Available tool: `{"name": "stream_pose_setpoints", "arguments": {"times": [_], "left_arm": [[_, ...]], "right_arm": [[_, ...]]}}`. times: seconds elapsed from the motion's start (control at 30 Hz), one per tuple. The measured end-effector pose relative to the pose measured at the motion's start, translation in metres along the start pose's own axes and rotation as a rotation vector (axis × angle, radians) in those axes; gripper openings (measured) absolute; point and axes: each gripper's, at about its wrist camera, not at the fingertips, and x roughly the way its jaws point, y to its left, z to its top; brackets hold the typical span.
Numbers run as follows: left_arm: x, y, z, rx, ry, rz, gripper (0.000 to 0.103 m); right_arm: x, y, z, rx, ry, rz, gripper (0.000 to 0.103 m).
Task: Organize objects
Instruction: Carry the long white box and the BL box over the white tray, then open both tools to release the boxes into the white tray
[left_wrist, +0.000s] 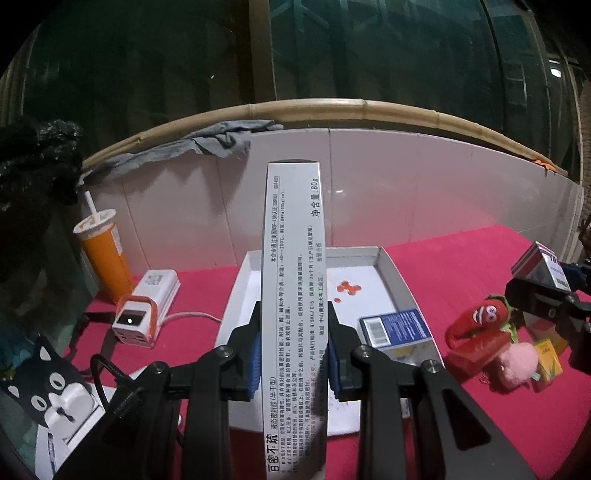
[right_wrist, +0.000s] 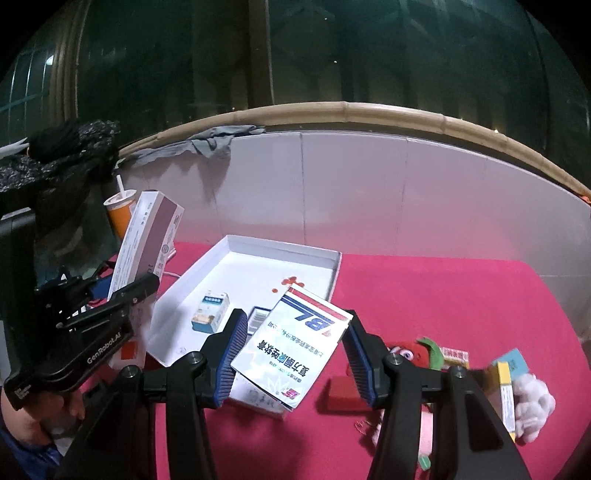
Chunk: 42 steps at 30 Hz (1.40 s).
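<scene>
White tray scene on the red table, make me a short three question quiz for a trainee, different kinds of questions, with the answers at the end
1. True or false: the left gripper is shut on a long white box with the box standing upright between its pads.
2. Which box does the right gripper hold? A) a red, white and blue box B) an orange cup C) a small blue box
3. Fill in: the small blue and white box lies inside the white ____.

Key: 1 true; 2 A; 3 tray. The orange cup with its straw stands on the table's far left, outside the tray.
</scene>
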Motion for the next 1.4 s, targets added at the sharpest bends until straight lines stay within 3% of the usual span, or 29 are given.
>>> {"name": "stream_pose_setpoints", "arguments": {"times": [0.37,0.53,0.63,0.97,1.27,1.33,1.4], "left_arm": [[0.028,0.018,0.027,-0.048,0.005,0.02,0.027],[0.049,0.033,0.032,-0.093,0.052,-0.055,0.027],[0.064,0.035,0.034,-0.109,0.08,-0.059,0.027],[0.096,0.041,0.017,-0.127,0.145,-0.056,0.027],[0.1,0.036,0.001,-0.107,0.172,-0.092,0.027],[0.101,0.035,-0.001,-0.104,0.178,-0.097,0.031],[0.101,0.034,-0.003,-0.099,0.179,-0.098,0.06]], "right_arm": [[0.026,0.021,0.031,-0.011,0.001,0.023,0.056],[0.048,0.027,0.04,-0.006,0.032,0.029,0.056],[0.066,0.031,0.042,0.008,0.061,0.038,0.056],[0.132,0.042,0.04,0.033,0.151,0.013,0.057],[0.189,0.031,0.038,0.086,0.218,-0.03,0.057],[0.196,0.028,0.037,0.113,0.233,-0.021,0.058],[0.199,0.028,0.035,0.113,0.235,-0.024,0.058]]}}
